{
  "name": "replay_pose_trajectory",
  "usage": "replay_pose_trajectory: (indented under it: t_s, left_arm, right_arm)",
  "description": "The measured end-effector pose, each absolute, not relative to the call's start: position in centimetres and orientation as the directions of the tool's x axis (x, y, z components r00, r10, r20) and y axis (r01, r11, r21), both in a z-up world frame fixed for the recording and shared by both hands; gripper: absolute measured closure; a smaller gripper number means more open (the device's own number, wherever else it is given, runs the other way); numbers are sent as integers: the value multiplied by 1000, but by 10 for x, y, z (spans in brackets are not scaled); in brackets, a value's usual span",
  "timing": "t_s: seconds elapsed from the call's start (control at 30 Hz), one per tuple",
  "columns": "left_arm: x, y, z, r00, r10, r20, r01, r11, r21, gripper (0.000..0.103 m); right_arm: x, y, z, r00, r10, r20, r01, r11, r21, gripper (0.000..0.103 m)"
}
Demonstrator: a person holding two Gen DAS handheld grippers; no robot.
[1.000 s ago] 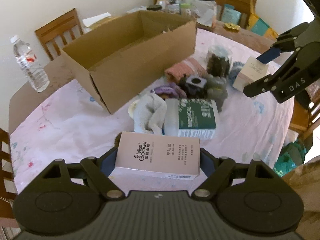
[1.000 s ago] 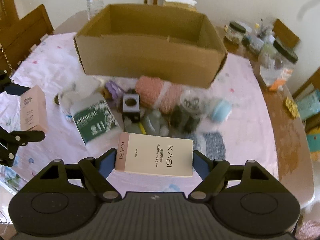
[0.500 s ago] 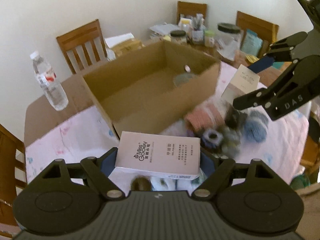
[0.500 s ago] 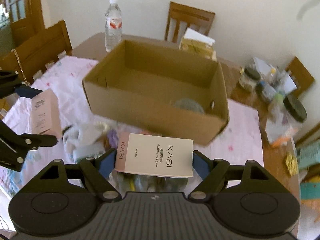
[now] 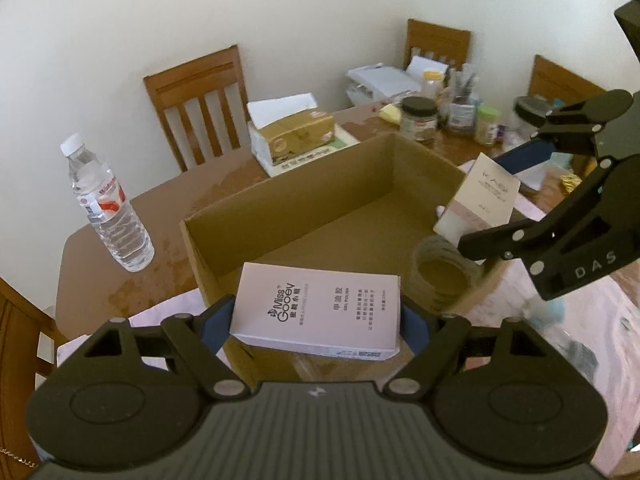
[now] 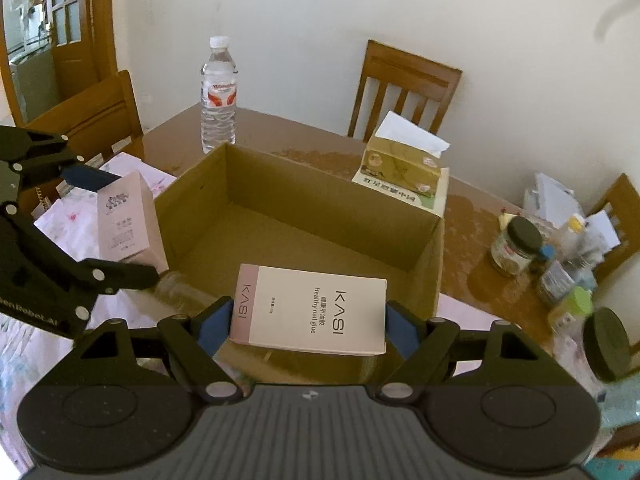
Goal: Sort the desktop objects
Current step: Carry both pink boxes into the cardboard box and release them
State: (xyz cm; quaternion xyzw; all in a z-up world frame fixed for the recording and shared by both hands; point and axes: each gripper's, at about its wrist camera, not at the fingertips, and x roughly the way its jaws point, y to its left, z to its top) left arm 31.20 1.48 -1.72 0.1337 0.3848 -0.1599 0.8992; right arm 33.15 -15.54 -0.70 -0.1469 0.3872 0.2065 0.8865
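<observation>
We held two small cartons at once over the open cardboard box (image 5: 320, 208). Our left gripper (image 5: 316, 316) was clamped on the pink Miss Gooey carton (image 5: 320, 312), its blue pads (image 5: 214, 326) pressed against the carton's two short ends, so the carton lay flat and crosswise between the fingers, above the box's near wall. Our right gripper (image 6: 308, 320) gripped the cream KASI carton (image 6: 316, 312) the same way, blue pads (image 6: 402, 334) on both short ends, printed face up, also over the near edge of the box. From the left wrist view we saw the right gripper on the right side, carrying the KASI carton tilted above the box's right end; from the right wrist view the left gripper appeared at the left with the pink carton standing on end beside the box's left wall. Inside the box a roll of clear tape (image 5: 444, 276) lay on the floor near the right end. The box sat on a wooden table (image 6: 280, 136) partly covered by a flowered pink cloth (image 6: 72, 224). Behind the box stood a water bottle (image 6: 218, 96) and a yellow tissue box (image 6: 404, 164), and a cluster of jars (image 6: 516, 246) crowded the table's far right corner. Wooden chairs (image 5: 200, 104) ringed the table against a white wall.
</observation>
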Motion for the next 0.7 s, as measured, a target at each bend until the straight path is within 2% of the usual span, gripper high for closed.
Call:
replay_pose_trajectory:
  t_s: [0.23, 0.37, 0.7]
  left_arm:
    - [346, 12, -30, 647, -137, -750, 327, 939, 111, 13]
    - [352, 13, -33, 644, -145, -751, 319, 943, 92, 13]
    - [325, 16, -25, 640, -156, -752, 340, 936, 95, 13]
  right_arm:
    - [371, -151, -23, 582, 296, -758, -523, 849, -71, 17]
    - [376, -154, -28, 576, 306, -758, -530, 846, -62, 8]
    - [354, -162, -20, 586, 321, -744, -534, 843, -57, 8]
